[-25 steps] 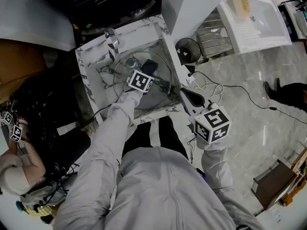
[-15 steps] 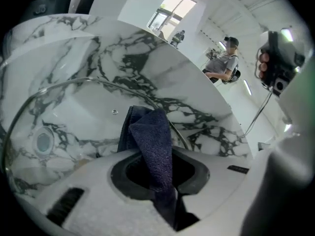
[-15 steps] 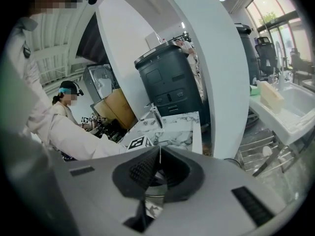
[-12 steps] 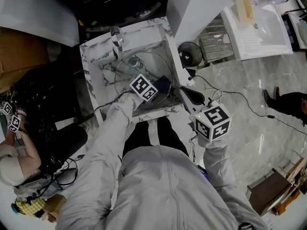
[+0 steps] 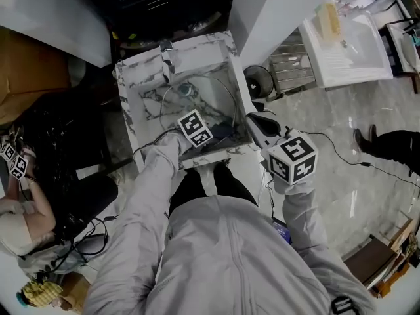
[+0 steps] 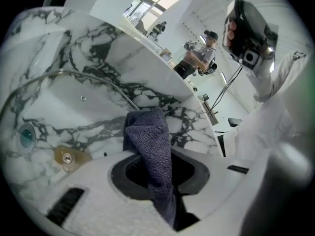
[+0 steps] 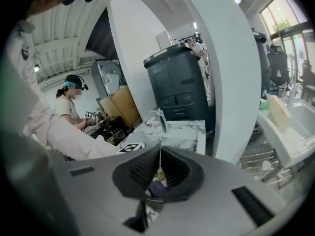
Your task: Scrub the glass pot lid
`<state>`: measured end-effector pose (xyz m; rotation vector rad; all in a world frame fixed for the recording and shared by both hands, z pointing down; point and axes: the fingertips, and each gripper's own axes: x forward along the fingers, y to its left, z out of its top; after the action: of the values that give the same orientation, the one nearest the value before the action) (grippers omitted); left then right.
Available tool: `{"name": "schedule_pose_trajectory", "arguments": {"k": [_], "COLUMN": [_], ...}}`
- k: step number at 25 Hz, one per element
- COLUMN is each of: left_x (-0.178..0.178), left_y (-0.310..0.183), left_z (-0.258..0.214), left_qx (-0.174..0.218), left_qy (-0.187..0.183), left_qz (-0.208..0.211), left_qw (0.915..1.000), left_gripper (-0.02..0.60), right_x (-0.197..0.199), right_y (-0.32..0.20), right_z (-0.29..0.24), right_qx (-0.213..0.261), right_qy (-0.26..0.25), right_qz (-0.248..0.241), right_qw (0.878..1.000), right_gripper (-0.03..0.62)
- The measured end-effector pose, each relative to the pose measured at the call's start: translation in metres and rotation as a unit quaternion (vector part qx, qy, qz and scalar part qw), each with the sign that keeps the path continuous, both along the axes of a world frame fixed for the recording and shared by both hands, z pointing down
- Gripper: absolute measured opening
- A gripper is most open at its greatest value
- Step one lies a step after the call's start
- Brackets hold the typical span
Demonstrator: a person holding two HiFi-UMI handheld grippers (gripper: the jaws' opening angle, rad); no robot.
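**Lid pinned in sink, cloth clamped for the scrub**

The glass pot lid (image 5: 207, 100) sits inside the marble sink (image 5: 141, 77). It appears tilted, w/ its metal rim arcing up vs. the basin wall rather than lying flat. A tan knob fitting (image 6: 69, 156) shows near its middle in the left gripper view.

The right gripper (image 7: 159, 173) has its jaws pinched together on a thin edge, prob. the lid's rim at the sink's near-right corner. This is likely to stop the lid sliding or spinning while it's wiped.

The left gripper (image 6: 157, 178) is clamped on a dark blue cloth (image 6: 150, 136). The cloth sticks out past the jaw tips, so fabric, not plastic, would meet the glass. It hangs just at the lid's near edge, and contact can't be confirmed. Doing the job in the basin under the faucet (image 5: 167, 51) prob. keeps water contained.

Writing: none legible. The marker cube (image 5: 292, 157) on the right gripper carries only b/w square patterns, no words, and the left one is alike. No brand shows on the lid, the cloth or the dark bin (image 7: 177, 82) beyond the sink.
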<state>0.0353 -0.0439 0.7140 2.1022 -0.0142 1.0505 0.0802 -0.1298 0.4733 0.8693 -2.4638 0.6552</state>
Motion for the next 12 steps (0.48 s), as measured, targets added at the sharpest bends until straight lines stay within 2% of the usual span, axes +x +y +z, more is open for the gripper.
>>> {"name": "schedule_pose_trajectory", "arguments": {"k": [3, 5, 8, 12], "left_x": [-0.013, -0.024, -0.038, -0.058], "left_y": [-0.017, -0.028, -0.048, -0.065], "left_z": [-0.027, -0.054, -0.098, -0.151], "left_qx": [0.063, 0.115, 0.188, 0.263], "left_qy": [0.000, 0.008, 0.030, 0.046], "left_qz": [-0.010, -0.020, -0.050, -0.107], "left_qw": [0.9980, 0.9931, 0.9804, 0.9576], "left_gripper": [0.077, 0.077, 0.077, 0.077], "right_x": [0.000, -0.003, -0.011, -0.021], "right_y": [-0.003, -0.008, -0.020, -0.025], "right_z": [-0.012, -0.023, -0.045, -0.071], "right_qx": [0.012, 0.026, 0.057, 0.096], "right_qy": [0.003, 0.004, 0.001, -0.005], "right_qz": [0.013, 0.021, 0.030, 0.036], "right_qw": [1.000, 0.999, 0.998, 0.995], "right_gripper": [0.031, 0.031, 0.031, 0.031]}}
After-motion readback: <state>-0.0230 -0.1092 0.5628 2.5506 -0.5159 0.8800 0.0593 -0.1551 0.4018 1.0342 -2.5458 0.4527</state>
